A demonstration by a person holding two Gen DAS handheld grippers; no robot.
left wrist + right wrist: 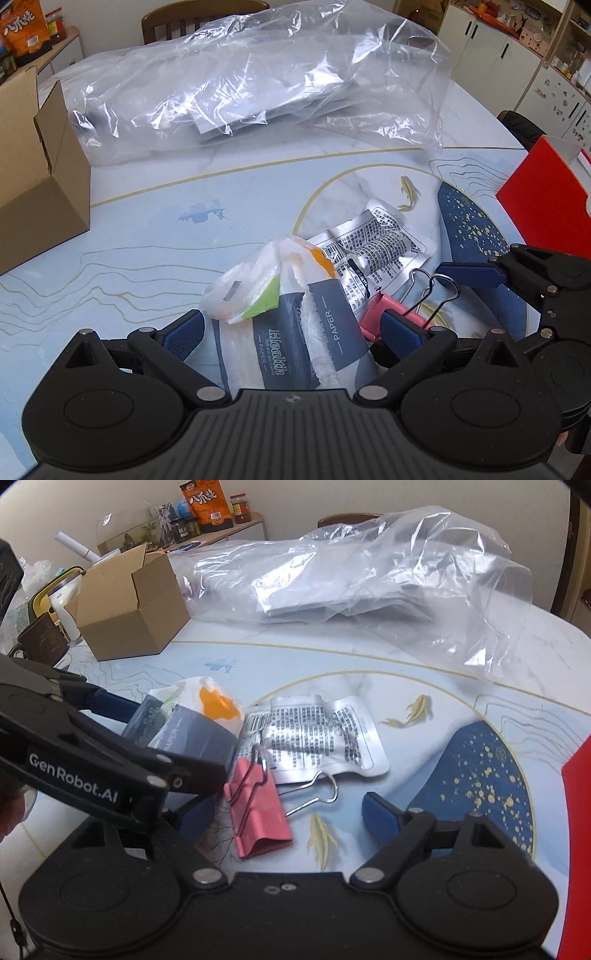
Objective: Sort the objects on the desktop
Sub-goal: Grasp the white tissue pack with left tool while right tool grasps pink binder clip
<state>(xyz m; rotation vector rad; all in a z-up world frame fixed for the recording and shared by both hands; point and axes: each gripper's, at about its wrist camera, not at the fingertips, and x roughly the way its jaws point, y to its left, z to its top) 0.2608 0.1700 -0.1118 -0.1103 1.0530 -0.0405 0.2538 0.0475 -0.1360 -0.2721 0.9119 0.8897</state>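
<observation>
A blue-and-white tissue packet (295, 343) marked "Health PAPER" lies on the table, with a crumpled white plastic bag (255, 284) on top of it. My left gripper (293, 334) is open and straddles the packet; its pads sit close to the packet's sides. A pink binder clip (258, 808) with wire handles lies just right of the packet (192, 738). My right gripper (288, 810) stands open around the clip without touching it; its left finger is partly hidden behind the left gripper. A silver printed sachet (317, 734) lies just beyond the clip.
An open cardboard box (129, 609) stands at the back left, with a dark mug (40, 642) beside it. A large clear plastic bag (369, 583) over flat dark items fills the back. A red box (546, 206) stands at the right edge. The tabletop (147, 240) is patterned.
</observation>
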